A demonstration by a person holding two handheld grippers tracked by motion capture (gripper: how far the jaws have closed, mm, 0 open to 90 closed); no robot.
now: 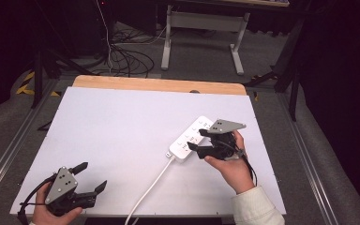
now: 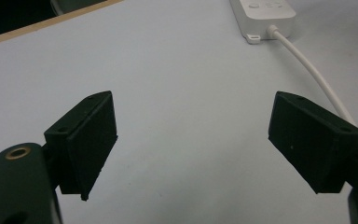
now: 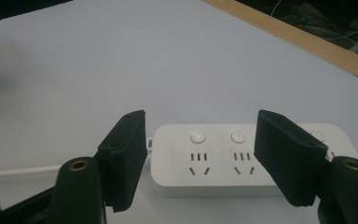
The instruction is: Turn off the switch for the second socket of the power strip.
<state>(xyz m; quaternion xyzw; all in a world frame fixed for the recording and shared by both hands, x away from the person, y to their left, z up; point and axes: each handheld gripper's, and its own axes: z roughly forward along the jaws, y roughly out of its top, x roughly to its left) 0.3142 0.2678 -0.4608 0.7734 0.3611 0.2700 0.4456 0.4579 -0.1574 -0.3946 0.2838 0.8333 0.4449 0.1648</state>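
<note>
A white power strip (image 1: 191, 137) with round buttons lies on the white table, right of centre, its white cable (image 1: 147, 190) running to the near edge. My right gripper (image 1: 197, 140) sits at the strip's right side, jaws open, pointing at it. In the right gripper view the strip (image 3: 223, 158) lies just beyond the gripper (image 3: 200, 161), and nothing is pressed between the pads. My left gripper (image 1: 91, 177) rests open at the near left corner, away from the strip. In the left gripper view that gripper (image 2: 193, 149) frames bare table, with the strip's end (image 2: 263, 14) and cable (image 2: 314, 77) at upper right.
The white table top (image 1: 122, 136) has a wooden strip (image 1: 159, 85) along its far edge. Metal rails (image 1: 9, 150) run along both sides. Beyond the table are floor cables (image 1: 126, 61) and the legs of a white desk (image 1: 201, 37).
</note>
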